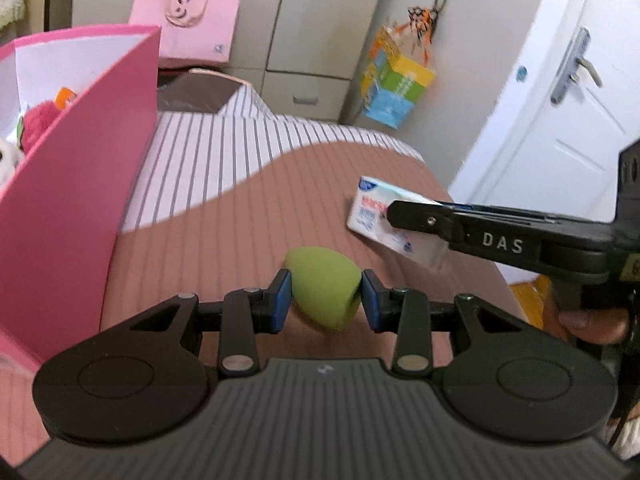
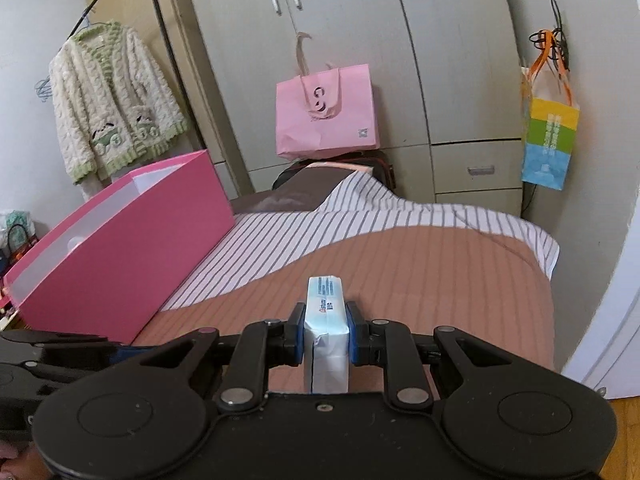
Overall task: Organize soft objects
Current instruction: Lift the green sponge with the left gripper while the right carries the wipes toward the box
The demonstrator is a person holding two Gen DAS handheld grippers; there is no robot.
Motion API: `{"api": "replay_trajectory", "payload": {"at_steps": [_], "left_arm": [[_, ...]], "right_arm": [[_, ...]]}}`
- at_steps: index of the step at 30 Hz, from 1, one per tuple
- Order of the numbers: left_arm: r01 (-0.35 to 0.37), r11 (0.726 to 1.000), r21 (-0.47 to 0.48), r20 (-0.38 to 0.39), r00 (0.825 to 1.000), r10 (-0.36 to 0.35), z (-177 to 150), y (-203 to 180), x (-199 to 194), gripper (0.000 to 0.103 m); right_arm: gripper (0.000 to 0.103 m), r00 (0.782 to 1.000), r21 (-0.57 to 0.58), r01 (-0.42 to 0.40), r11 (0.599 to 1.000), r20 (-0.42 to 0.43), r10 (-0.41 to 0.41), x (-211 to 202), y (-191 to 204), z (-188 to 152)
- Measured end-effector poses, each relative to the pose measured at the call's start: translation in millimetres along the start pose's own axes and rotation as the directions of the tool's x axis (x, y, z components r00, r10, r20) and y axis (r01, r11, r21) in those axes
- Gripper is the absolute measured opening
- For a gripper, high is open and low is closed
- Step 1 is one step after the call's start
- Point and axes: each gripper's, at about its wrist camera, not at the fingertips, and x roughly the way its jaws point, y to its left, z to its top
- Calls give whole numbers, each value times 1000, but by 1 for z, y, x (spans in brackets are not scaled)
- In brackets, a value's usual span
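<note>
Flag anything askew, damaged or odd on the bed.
Nothing is spilled or damaged. The green egg-shaped sponge is dented where the left gripper squeezes it; the right gripper holds the white tissue pack on edge. The pink cardboard box sits diagonally.

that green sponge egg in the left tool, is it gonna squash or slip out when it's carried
The green sponge probably squashes: it dents beside one pad of the left tool. It is likely very light. Its rounded, tapered shape could let it slip out, or roll if dropped.

A tall grey-beige wardrobe (image 2: 360,52) with metal handles filled the far wall behind a bed in brown and white striped bedding (image 2: 420,248); a white panelled door (image 1: 560,92) stood at the right
</note>
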Motion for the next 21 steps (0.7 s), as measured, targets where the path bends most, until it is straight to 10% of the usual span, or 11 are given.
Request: {"api": "replay_trajectory", "payload": {"at_steps": [21], "left_arm": [[67,997,41,30,997,-68,-19,25,-56,36]], "right_arm": [[23,996,-98,54,994,-68,-61,-1,42,-25]]}}
